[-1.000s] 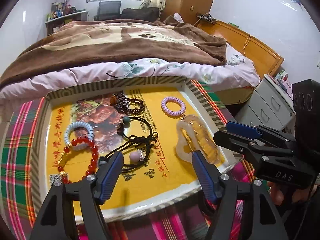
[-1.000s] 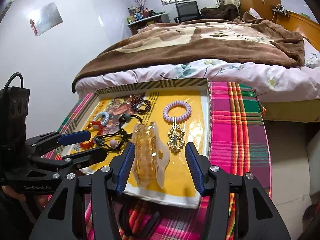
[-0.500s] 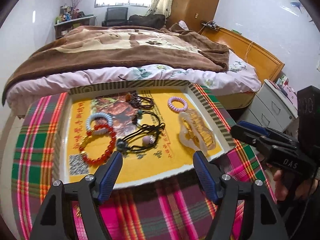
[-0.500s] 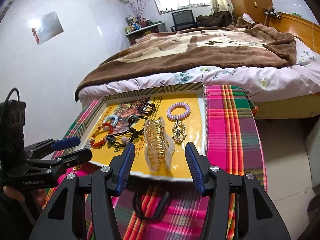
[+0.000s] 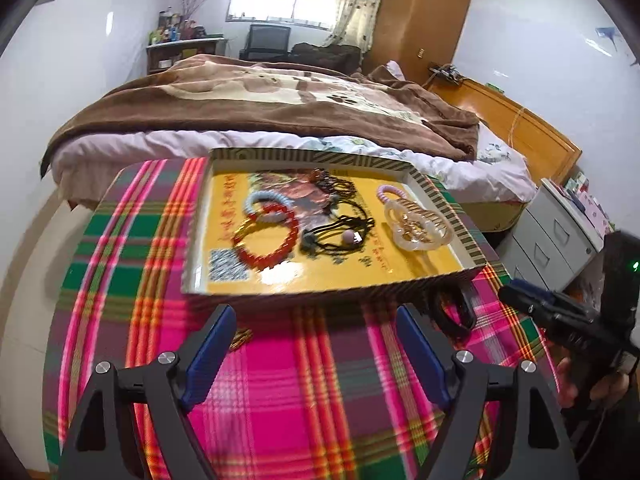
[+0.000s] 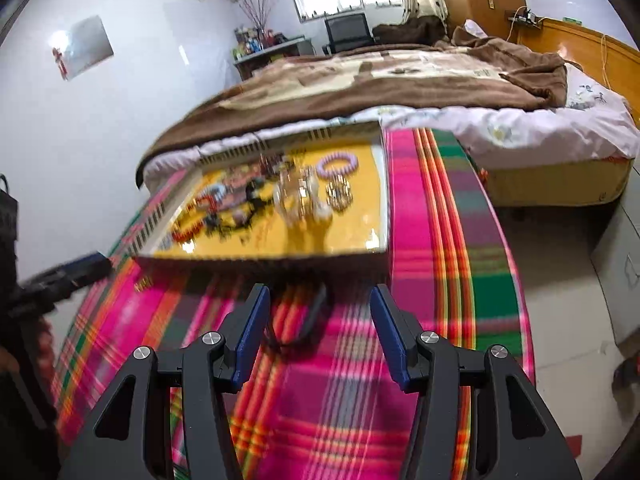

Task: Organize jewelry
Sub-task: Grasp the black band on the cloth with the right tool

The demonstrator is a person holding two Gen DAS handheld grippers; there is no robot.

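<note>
A shallow yellow-lined box tray (image 5: 312, 156) (image 6: 380, 208) sits on a plaid tablecloth. It holds a red bead bracelet (image 5: 266, 236), a pale blue bracelet (image 5: 256, 200), black cords with beads (image 5: 340, 228), a purple coil hair tie (image 5: 390, 192) (image 6: 338, 164) and a clear amber hair claw (image 5: 416, 224) (image 6: 304, 200). A black ring (image 5: 452, 312) (image 6: 296, 324) and a small gold piece (image 5: 240, 338) lie on the cloth in front of the tray. My left gripper (image 5: 316, 344) is open and empty, held back from the tray. My right gripper (image 6: 320, 328) is open and empty above the black ring; it also shows in the left wrist view (image 5: 532, 300).
The round table's plaid cloth (image 5: 280, 400) spreads in front of the tray. A bed with a brown blanket (image 5: 260, 108) stands right behind the table. A grey drawer cabinet (image 5: 560, 236) stands to the right.
Both grippers have pulled back and up from the tray, open and empty throughout. The black ring and gold piece on the cloth have come into view.
</note>
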